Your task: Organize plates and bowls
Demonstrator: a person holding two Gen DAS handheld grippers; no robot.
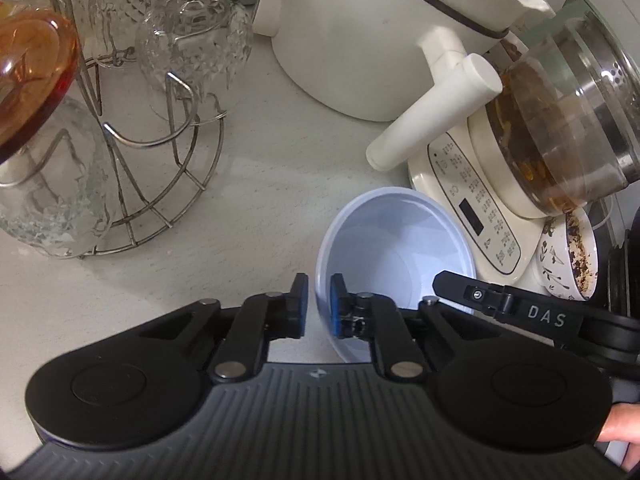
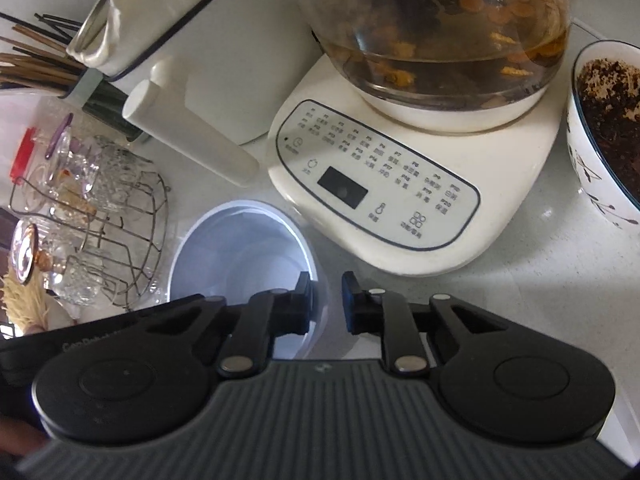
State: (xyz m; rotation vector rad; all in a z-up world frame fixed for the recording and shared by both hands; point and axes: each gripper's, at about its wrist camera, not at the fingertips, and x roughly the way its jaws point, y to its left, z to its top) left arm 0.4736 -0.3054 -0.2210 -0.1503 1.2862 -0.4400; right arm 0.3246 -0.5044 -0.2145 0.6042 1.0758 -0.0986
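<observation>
A white bowl (image 1: 396, 248) stands upright and empty on the pale countertop (image 1: 260, 200), next to a kettle base. My left gripper (image 1: 318, 306) is shut on its left rim, one blue pad inside the wall and one outside. In the right wrist view the same bowl (image 2: 240, 248) lies at lower left, and my right gripper (image 2: 327, 306) is shut on its right rim, left finger inside, right finger outside. The right gripper's black finger (image 1: 452, 282) also shows at the bowl's far rim. A patterned bowl (image 2: 600, 128) with dark residue sits at the right.
A cream kettle base (image 2: 400, 200) carrying a glass kettle (image 2: 440, 20) of brown liquid stands just behind the bowl. A white pot (image 1: 360, 40) with a long handle (image 1: 432, 120) is beyond it. A wire rack (image 1: 160, 200) of glasses stands left. Chopsticks (image 2: 36, 60) lie far left.
</observation>
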